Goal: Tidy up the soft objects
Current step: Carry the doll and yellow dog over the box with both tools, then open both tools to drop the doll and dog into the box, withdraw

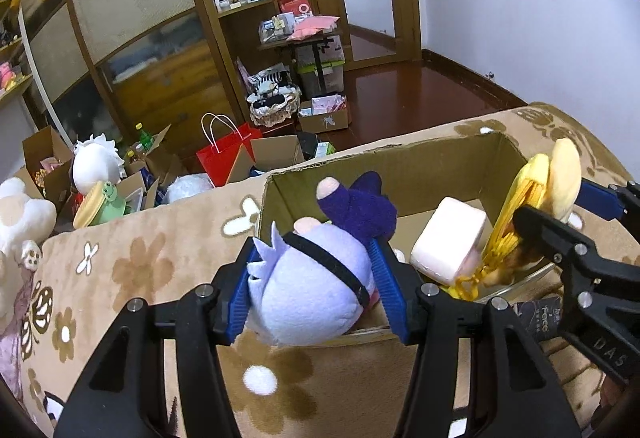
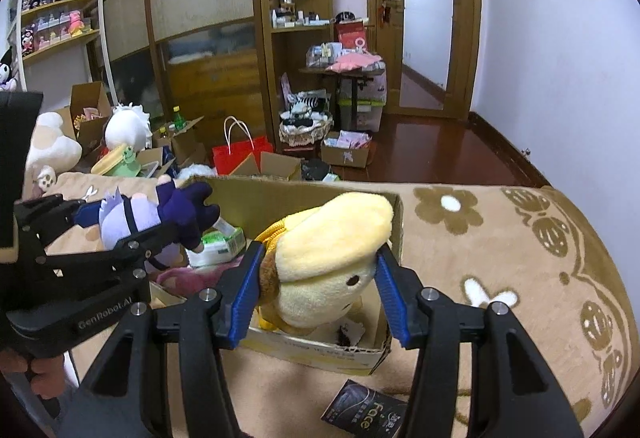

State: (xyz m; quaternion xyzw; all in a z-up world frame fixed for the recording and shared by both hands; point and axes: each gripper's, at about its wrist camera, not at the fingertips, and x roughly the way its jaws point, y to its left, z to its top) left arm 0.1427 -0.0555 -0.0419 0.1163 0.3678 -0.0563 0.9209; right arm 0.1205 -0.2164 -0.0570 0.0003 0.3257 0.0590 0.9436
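1. The left gripper (image 1: 312,288) is closing its blue pads on a lilac doll (image 1: 308,298); both pads are pressing into the doll's round head, so the jaws are standing about a head's width apart.
2. The doll is hanging over the near left corner of an open cardboard box (image 1: 400,166), its dark purple body pointing into the box.
3. The right gripper (image 2: 316,290) is gripping a yellow plush (image 2: 328,258) in the same way, pads touching each side, jaws held wide by the plush.
4. The plush is sitting over the box's right part, near the right wall, with yellow cords trailing from it.
5. Inside the box, a pale pink block (image 1: 448,242) is lying between the two toys, and a green-and-white tissue pack (image 2: 218,244) and something pink (image 2: 188,276) are lying on the bottom.
6. The box is resting on a tan flowered blanket (image 2: 500,238).
7. A dark packet (image 2: 368,412) is lying on the blanket just in front of the box.
8. Beyond the blanket, a red bag (image 1: 224,154), more boxes and a white plush (image 1: 96,160) are crowding the floor.
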